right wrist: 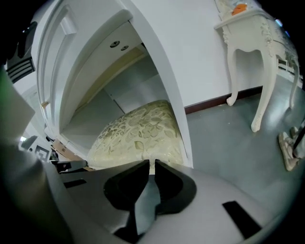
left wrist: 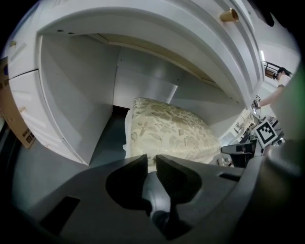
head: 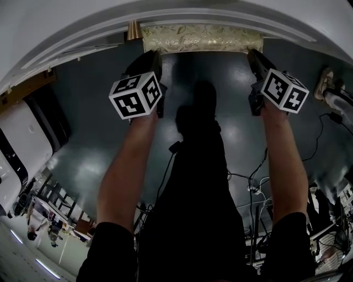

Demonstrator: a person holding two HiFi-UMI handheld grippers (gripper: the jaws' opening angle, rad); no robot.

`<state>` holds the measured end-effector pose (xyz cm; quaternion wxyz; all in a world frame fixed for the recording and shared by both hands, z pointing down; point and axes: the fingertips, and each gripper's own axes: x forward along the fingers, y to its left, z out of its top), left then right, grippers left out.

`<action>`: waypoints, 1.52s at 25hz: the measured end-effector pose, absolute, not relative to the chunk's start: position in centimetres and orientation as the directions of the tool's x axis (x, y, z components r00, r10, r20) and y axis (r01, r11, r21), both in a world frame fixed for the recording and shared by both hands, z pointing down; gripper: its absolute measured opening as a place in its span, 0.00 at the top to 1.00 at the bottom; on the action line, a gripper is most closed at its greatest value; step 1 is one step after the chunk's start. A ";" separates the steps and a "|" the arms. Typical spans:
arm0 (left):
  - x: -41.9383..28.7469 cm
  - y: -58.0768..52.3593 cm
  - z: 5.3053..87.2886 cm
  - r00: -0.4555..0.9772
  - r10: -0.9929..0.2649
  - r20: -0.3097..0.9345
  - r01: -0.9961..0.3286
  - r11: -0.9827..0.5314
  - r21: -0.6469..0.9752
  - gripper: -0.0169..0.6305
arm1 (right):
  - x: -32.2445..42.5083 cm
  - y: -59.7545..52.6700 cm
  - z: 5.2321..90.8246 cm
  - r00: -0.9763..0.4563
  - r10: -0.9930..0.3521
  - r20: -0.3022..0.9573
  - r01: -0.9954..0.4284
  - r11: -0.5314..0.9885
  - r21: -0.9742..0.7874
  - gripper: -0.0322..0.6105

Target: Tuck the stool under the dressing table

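The stool (head: 201,38) looks nearly tucked; only the near edge of its pale floral cushion shows on the dark floor (head: 209,77) in front of the dressing table (head: 165,16), and the rest already lies in the white kneehole. What is left, by my judgement, is a short last push, then drawing the grippers away.

Both forearms reach straight forward and down, side by side; the left gripper (head: 150,54) sits at the cushion's left corner and the right gripper (head: 255,54) at its right corner. The left jaws are drawn nearly together with a thin slit and nothing in it; the right jaws are closed, and whether a bit of cushion seam is nipped at their tips I cannot quite tell. Both sets of tips sit just at the cushion's edge.
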<state>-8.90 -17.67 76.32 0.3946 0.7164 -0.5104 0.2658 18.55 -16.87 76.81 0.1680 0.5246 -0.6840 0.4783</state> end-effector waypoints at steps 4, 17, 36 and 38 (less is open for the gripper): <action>-9.6 -16.1 77.4 0.286 -0.476 0.832 -0.958 -0.115 0.263 0.87 | 18.7 -16.0 78.4 -0.395 -0.522 0.756 -0.873 -0.041 -0.485 0.87; -11.3 -18.9 78.3 0.200 -0.541 0.817 -0.980 -0.094 0.178 0.95 | 18.2 -18.7 78.4 -0.397 -0.550 0.735 -0.876 -0.011 -0.482 0.87; -11.3 -16.7 79.4 0.279 -0.454 0.846 -0.956 -0.051 0.288 0.95 | 10.5 -15.9 77.4 -0.558 -0.441 0.702 -0.806 0.087 -0.586 0.88; -11.4 -16.7 79.2 0.295 -0.447 0.844 -0.952 -0.063 0.299 0.95 | 10.4 -15.0 76.2 -0.565 -0.448 0.693 -0.797 0.080 -0.598 0.88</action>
